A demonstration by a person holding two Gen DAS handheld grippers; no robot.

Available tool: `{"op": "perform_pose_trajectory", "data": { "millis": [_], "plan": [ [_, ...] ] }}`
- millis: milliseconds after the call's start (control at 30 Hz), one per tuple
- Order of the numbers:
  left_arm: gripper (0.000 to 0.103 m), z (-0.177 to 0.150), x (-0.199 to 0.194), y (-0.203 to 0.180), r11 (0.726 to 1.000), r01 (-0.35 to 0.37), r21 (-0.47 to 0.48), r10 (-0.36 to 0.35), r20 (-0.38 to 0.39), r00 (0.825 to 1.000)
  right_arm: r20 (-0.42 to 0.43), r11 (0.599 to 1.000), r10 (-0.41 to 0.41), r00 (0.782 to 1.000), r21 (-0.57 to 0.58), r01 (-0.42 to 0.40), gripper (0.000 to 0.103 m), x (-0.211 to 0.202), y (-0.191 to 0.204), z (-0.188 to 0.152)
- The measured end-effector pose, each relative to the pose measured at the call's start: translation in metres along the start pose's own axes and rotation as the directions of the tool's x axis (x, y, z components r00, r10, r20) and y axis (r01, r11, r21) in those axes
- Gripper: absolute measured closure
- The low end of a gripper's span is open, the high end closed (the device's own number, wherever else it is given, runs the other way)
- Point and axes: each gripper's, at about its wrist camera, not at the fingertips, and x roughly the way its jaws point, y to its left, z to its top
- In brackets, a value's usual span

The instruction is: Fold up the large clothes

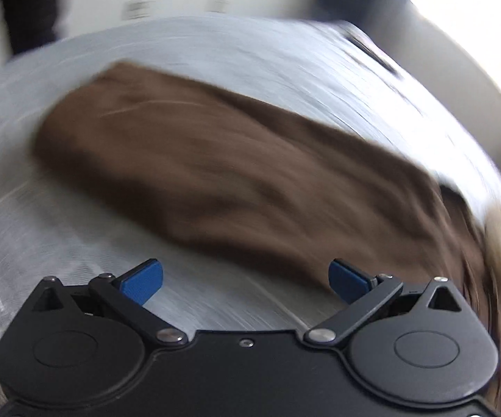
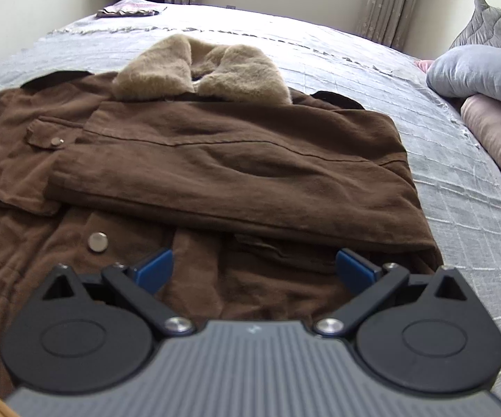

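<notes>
**One sleeve folded, one to go**

The right claw (image 2: 254, 266) and left claw (image 1: 245, 279) are held wide open and empty. The brown coat (image 2: 215, 160) is spread on the bed (image 2: 354, 66). The other sleeve (image 1: 198, 160) should be gripped near its end and laid flat across.

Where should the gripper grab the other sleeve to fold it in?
Probably the loose sleeve near its end, at the coat's left in the right wrist view. Come from that outer side: it lies flat and spread out, while the other sleeve is already folded across the chest.

Grey bed (image 2: 337, 55) bears brown coat (image 2: 236, 160), pillows (image 2: 483, 73)
</notes>
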Motion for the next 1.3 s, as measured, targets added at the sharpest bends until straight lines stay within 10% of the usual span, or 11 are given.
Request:
{"op": "perform_pose_trajectory", "data": {
  "millis": [133,200,267,300,533,733,933,1100,1300],
  "plan": [
    [0.008,0.009,0.005,0.024,0.989,0.063,-0.132,-0.047,0.118,0.992,-0.008,1.0,0.004,1.0,0.022,-0.004,0.001,0.009,-0.004,0.0],
    [0.029,0.012,0.009,0.026,0.987,0.058,-0.151,-0.033,0.161,0.986,-0.013,1.0,0.002,1.0,0.023,-0.002,0.001,0.014,-0.004,0.0],
    [0.08,0.015,0.014,0.028,0.984,0.053,-0.169,-0.019,0.196,0.98,-0.016,1.0,0.003,1.0,0.027,-0.003,0.001,0.017,-0.004,0.002],
    [0.085,0.017,0.016,0.029,0.979,0.07,-0.19,-0.031,0.197,0.98,-0.015,0.999,0.008,1.0,0.031,-0.008,0.001,0.018,-0.004,0.002],
    [0.093,0.029,-0.028,-0.026,0.958,0.274,-0.08,-0.23,0.355,0.906,0.011,0.997,0.05,0.999,0.061,-0.05,0.001,0.016,-0.009,0.005],
    [0.093,0.015,-0.068,-0.129,0.87,0.481,0.113,-0.489,0.337,0.805,0.069,0.987,0.093,0.993,0.126,-0.101,0.001,0.01,-0.023,0.01],
    [0.093,-0.036,-0.077,-0.234,0.736,0.617,0.278,-0.67,0.17,0.723,0.143,0.959,0.149,0.978,0.222,-0.178,0.001,0.003,-0.045,0.015],
    [0.092,-0.113,-0.05,-0.299,0.573,0.742,0.349,-0.748,-0.147,0.647,0.158,0.933,0.163,0.974,0.296,-0.204,0.001,0.007,-0.064,0.013],
    [0.078,-0.2,0.014,-0.312,0.512,0.765,0.391,-0.575,-0.506,0.644,0.175,0.878,0.216,0.961,0.396,-0.269,0.001,0.014,-0.083,0.007]
  ]
}}
